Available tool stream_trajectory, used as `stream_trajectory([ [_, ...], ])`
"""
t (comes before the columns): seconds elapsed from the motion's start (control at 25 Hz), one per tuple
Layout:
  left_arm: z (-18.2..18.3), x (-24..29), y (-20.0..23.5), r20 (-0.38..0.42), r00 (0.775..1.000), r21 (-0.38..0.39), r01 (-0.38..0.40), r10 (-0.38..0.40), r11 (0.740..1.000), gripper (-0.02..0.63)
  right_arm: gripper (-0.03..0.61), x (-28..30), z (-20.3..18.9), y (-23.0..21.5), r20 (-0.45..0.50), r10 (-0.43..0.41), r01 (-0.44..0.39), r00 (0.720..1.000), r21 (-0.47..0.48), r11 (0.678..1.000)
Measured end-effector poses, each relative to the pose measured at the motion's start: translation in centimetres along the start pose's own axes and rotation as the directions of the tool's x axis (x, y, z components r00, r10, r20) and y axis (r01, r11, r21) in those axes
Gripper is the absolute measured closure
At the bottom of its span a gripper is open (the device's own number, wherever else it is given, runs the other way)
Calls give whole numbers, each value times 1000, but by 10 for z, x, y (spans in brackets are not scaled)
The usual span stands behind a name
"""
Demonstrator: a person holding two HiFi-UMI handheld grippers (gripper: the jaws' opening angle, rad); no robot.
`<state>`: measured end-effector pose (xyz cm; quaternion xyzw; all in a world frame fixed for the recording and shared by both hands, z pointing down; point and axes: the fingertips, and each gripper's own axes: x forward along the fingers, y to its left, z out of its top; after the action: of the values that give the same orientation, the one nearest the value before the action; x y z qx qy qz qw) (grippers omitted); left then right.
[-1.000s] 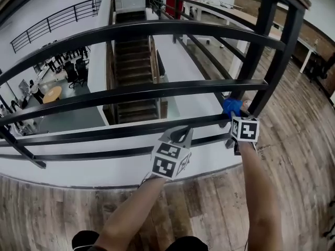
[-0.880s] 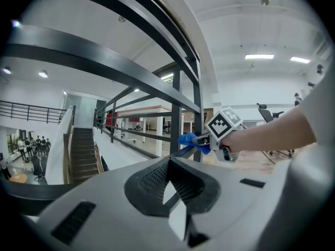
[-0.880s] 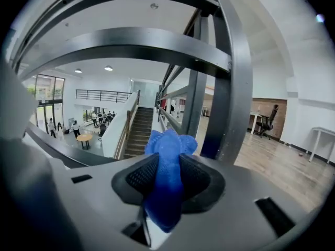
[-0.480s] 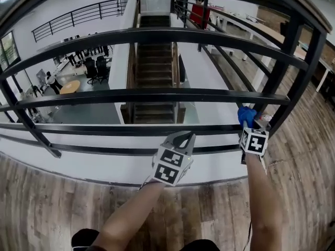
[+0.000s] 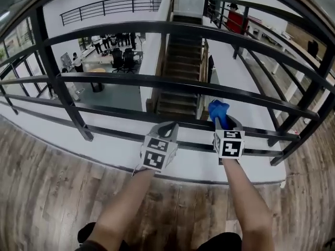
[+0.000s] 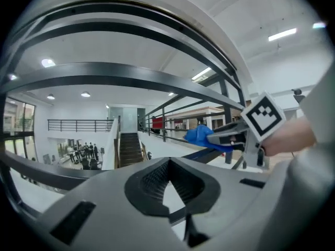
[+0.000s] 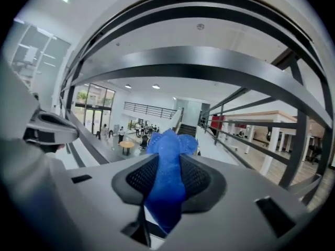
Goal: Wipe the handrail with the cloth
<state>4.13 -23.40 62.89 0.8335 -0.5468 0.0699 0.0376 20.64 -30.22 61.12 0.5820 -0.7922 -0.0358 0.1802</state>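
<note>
The handrail is a black metal railing of curved horizontal bars [image 5: 131,81]. In the head view my right gripper [image 5: 221,121] is shut on a blue cloth [image 5: 218,110], which is pressed against a lower bar [image 5: 120,114]. The right gripper view shows the cloth [image 7: 168,171] bunched between the jaws and sticking out past them, with railing bars [image 7: 209,61] overhead. My left gripper [image 5: 167,126] hovers just left of the right one at the same bar, shut with nothing in it. The left gripper view shows its closed jaws [image 6: 168,174] and the cloth [image 6: 201,136] off to the right.
Upright black posts stand at the left [image 5: 55,72] and at the right [image 5: 301,114]. Beyond the railing is a drop to a lower floor with a staircase [image 5: 183,67] and several people [image 5: 112,41]. Wooden flooring [image 5: 47,182] lies under me.
The right gripper has slid the cloth leftward along the bar, away from the right post. The left gripper has kept beside it, and the view has turned left.
</note>
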Motion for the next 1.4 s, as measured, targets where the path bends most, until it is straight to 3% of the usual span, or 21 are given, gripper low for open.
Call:
stream_trajectory([
  [0.08, 8, -25, 42, 50, 999, -42, -14, 16, 999, 615, 451, 8, 18, 67, 27, 69, -68, 997, -18, 998],
  [0.16, 10, -51, 84, 86, 995, -24, -43, 45, 999, 615, 451, 16, 33, 132, 52, 134, -132, 990, -51, 990],
  [0.32, -14, -102, 179, 56, 988, 57, -147, 144, 988, 615, 451, 27, 60, 249, 95, 238, -230, 967, -85, 969],
  [0.6, -59, -206, 309, 26, 954, -23, -297, 297, 955, 615, 451, 33, 86, 438, 128, 409, -398, 904, -102, 912],
  [0.72, -80, -244, 350, 5, 935, -16, -353, 354, 935, 615, 451, 36, 89, 501, 134, 457, -445, 879, -110, 889],
  [0.8, -99, -265, 376, -15, 920, -20, -393, 392, 919, 615, 451, 37, 85, 538, 132, 478, -464, 868, -122, 877],
  [1.0, -123, -313, 429, -23, 888, -123, -459, 460, 880, 615, 451, 50, 67, 622, 86, 524, -517, 848, -88, 851],
  [1.16, -141, -328, 448, -35, 873, -147, -486, 487, 861, 615, 451, 85, 41, 656, 10, 493, -492, 870, -46, 869],
  [1.4, -162, -323, 458, -60, 880, -119, -474, 470, 872, 615, 451, 144, 17, 674, -94, 403, -406, 911, -15, 914],
])
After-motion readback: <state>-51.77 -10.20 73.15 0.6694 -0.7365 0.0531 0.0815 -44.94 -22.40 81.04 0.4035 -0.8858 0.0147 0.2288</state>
